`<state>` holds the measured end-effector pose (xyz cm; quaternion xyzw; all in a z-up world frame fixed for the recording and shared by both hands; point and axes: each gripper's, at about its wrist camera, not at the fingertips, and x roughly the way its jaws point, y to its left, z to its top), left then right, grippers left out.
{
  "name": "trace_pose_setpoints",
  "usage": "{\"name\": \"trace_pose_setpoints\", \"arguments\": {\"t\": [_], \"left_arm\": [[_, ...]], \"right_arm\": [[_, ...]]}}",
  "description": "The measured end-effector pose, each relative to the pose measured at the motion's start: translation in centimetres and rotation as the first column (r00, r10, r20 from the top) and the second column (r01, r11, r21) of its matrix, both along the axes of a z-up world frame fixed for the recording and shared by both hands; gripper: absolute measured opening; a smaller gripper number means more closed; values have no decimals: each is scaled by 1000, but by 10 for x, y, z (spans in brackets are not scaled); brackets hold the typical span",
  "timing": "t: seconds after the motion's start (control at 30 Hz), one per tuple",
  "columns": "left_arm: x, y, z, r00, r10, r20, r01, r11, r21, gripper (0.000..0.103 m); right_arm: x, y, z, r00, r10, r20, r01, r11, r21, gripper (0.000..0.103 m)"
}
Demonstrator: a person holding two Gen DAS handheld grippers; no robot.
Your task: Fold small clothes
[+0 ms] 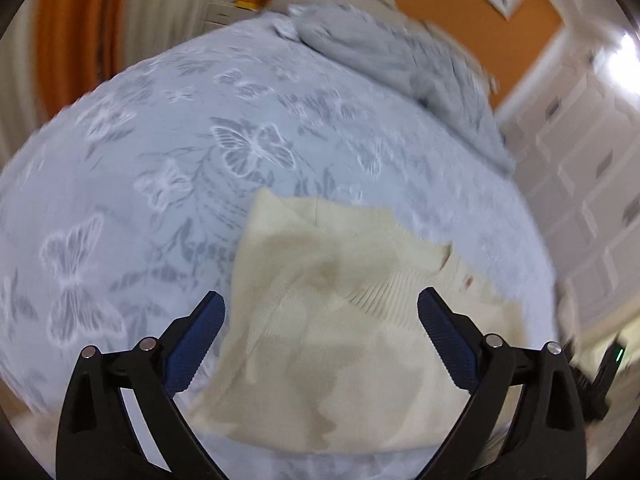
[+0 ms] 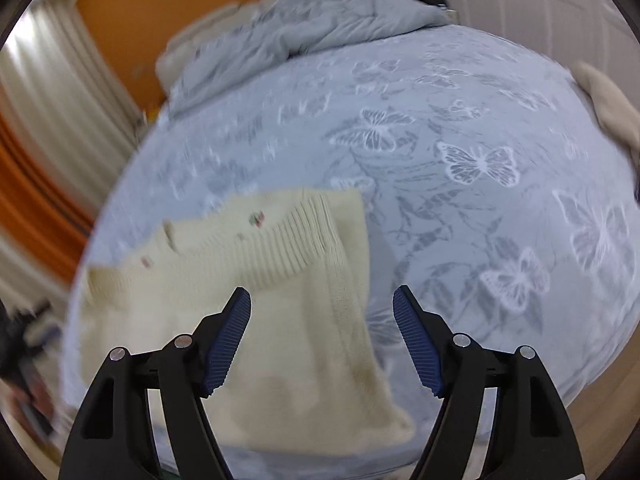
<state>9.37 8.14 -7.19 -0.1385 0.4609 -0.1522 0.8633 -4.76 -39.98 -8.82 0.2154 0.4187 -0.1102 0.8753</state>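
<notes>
A cream knitted garment (image 1: pixel 336 320) lies folded on the pale blue butterfly-print bed cover (image 1: pixel 160 152), its ribbed band turned over the top. In the left wrist view my left gripper (image 1: pixel 320 304) stands wide open above it, the blue pads well apart and touching nothing. The right wrist view shows the same garment (image 2: pixel 240 280) at the lower left, with its right edge running between the fingers. My right gripper (image 2: pixel 322 300) is open too, its pads clear of the cloth.
A rumpled grey duvet (image 1: pixel 400 56) lies at the far end of the bed. Another cream cloth (image 2: pixel 612 104) sits at the bed's right edge. Orange wall, pale curtains (image 2: pixel 60 92) and white panelled doors (image 1: pixel 580 152) surround the bed.
</notes>
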Motion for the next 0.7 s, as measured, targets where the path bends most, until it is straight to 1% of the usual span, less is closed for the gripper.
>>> {"name": "trace_pose_setpoints", "arguments": {"t": [0.07,0.13,0.2,0.23,0.27,0.3,0.33,0.37,0.4,0.43,0.47,0.5,0.53,0.57,0.6,0.63,0.7], "left_arm": [[14,-17,-8,997,-79,-6,79,996,46,95],[28,-27,-17,994,-105,-26,106,991,79,95],[45,-33,-29,994,-99,-51,103,991,87,95],[53,-34,-35,995,-79,-65,85,992,91,95],[61,-34,-40,995,-59,-79,65,995,79,94],[65,-33,-43,995,-48,-90,53,997,58,91],[69,-33,-46,994,-40,-104,44,998,37,81],[74,-33,-49,991,-46,-126,48,999,11,43],[77,-35,-53,985,-59,-161,60,998,4,9],[77,-36,-54,984,-67,-166,69,998,6,9],[73,-36,-49,987,-71,-143,72,997,2,9],[67,-34,-37,992,-77,-97,76,997,-10,8],[62,-31,-27,994,-78,-70,77,997,-24,8],[59,-28,-16,996,-77,-50,75,996,-44,8],[57,-24,-4,997,-71,-30,69,996,-62,8],[60,-22,5,997,-69,-16,68,995,-71,8],[73,-23,21,998,-56,10,57,996,-69,8]], "right_arm": [[21,0,-13,998,38,-49,-39,999,-8,72],[36,1,-20,996,57,-68,-57,998,-8,72],[53,-1,-28,994,58,-90,-58,998,-6,72],[63,-5,-33,994,54,-99,-53,999,6,72],[68,-6,-36,993,49,-105,-47,999,20,72],[73,-8,-40,993,38,-112,-34,999,34,69],[78,-9,-42,993,28,-115,-23,999,48,63],[82,-11,-46,993,26,-113,-17,997,80,29],[84,-12,-48,992,25,-123,-13,995,103,12],[85,-12,-52,990,29,-136,-9,990,140,10],[82,-9,-48,993,25,-115,-8,989,145,10],[77,-6,-40,996,21,-84,-9,990,138,9],[72,-4,-27,999,22,-45,-16,991,136,9],[63,-2,-6,999,19,26,-23,989,145,9],[61,-2,5,998,18,60,-27,989,148,9],[60,-3,24,994,16,109,-31,989,142,9],[68,-8,44,988,14,154,-34,991,130,9]]}}
